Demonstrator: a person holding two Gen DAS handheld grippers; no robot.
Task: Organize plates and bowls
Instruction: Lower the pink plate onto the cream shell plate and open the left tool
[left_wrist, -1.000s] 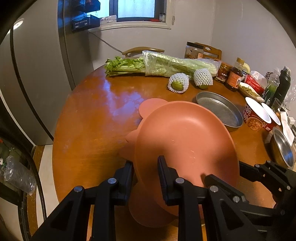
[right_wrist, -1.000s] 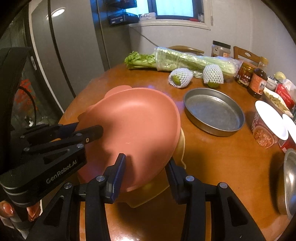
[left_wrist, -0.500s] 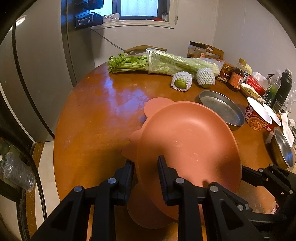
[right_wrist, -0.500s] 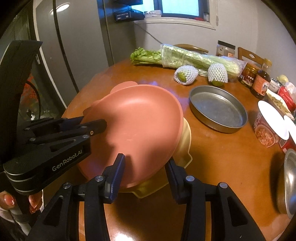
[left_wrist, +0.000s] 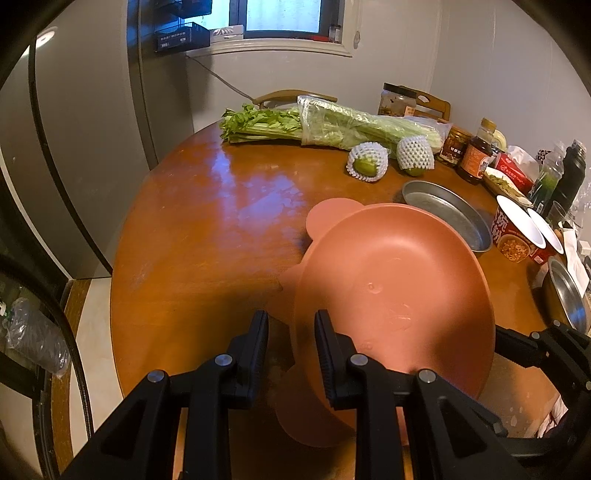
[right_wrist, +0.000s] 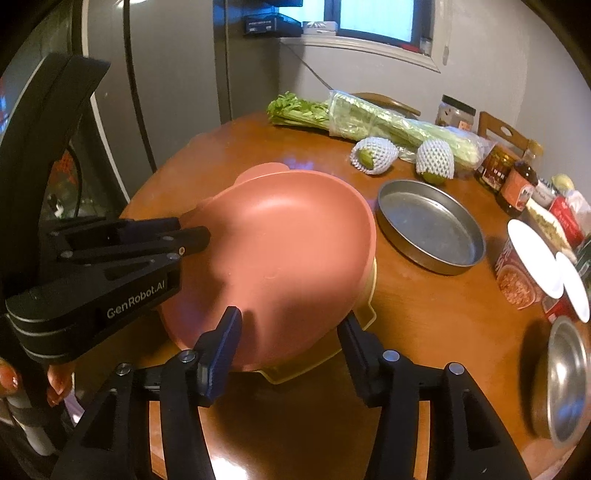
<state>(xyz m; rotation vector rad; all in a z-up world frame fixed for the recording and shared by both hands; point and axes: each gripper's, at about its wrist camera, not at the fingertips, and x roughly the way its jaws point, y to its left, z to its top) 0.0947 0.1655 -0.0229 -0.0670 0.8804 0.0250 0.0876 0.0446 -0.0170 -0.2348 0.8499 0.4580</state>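
A pink plate (left_wrist: 395, 295) hangs tilted over the round wooden table (left_wrist: 207, 258). My left gripper (left_wrist: 291, 332) is shut on its left rim; in the right wrist view its fingers (right_wrist: 184, 236) pinch that same rim of the pink plate (right_wrist: 280, 258). My right gripper (right_wrist: 288, 332) sits at the plate's near edge with its jaws opening. The rim lies between the fingers, and the pads do not press on it. A yellow plate (right_wrist: 369, 295) lies under the pink one. Pink lobes (left_wrist: 328, 214) stick out beneath; I cannot tell whose they are.
A round metal pan (right_wrist: 428, 225) lies right of the plates, with a steel bowl (right_wrist: 565, 380) at the near right. Instant noodle cups (right_wrist: 524, 269), jars and bottles (left_wrist: 476, 155) crowd the right edge. Celery (left_wrist: 332, 125) and two netted fruits (left_wrist: 367, 162) lie at the back. A fridge (left_wrist: 74, 147) stands left.
The right gripper's fingers have spread wider apart around the plate's near edge. The left gripper keeps the same hold and the plate stays tilted as before.
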